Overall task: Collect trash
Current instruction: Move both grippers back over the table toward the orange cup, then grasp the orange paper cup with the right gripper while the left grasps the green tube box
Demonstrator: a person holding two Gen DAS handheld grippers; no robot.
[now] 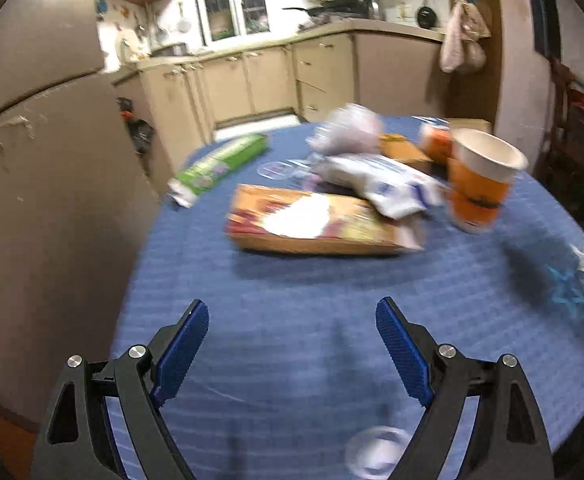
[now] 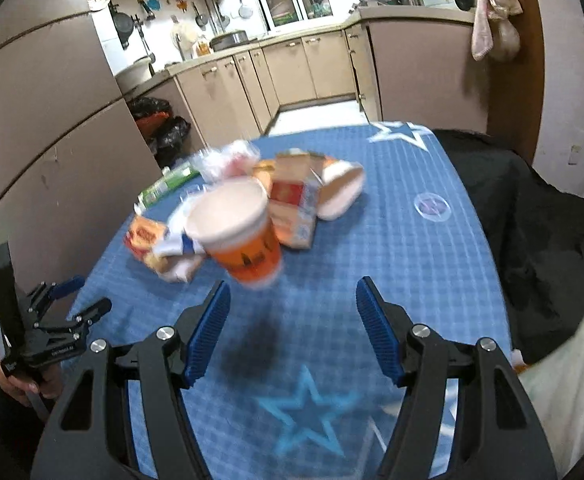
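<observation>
Trash lies on a round table with a blue cloth (image 1: pixel 292 320). An orange paper cup (image 1: pixel 479 180) stands upright at the right; it also shows in the right wrist view (image 2: pixel 240 236), just beyond my right gripper (image 2: pixel 292 312), which is open and empty. A flat orange carton (image 1: pixel 307 224), a white-blue wrapper (image 1: pixel 383 184), a crumpled clear bag (image 1: pixel 347 128) and a green box (image 1: pixel 220 164) lie beyond my left gripper (image 1: pixel 292 332), open and empty above the near cloth. A second cup (image 2: pixel 339 192) lies on its side beside a carton (image 2: pixel 295 204).
A clear lid (image 1: pixel 375 452) lies at the near table edge, another lid (image 2: pixel 431 207) at the right. Brown cabinet panels (image 1: pixel 52 200) stand to the left. A black-covered seat (image 2: pixel 531 220) is to the right. Black trash bags (image 2: pixel 160 128) sit on the kitchen floor.
</observation>
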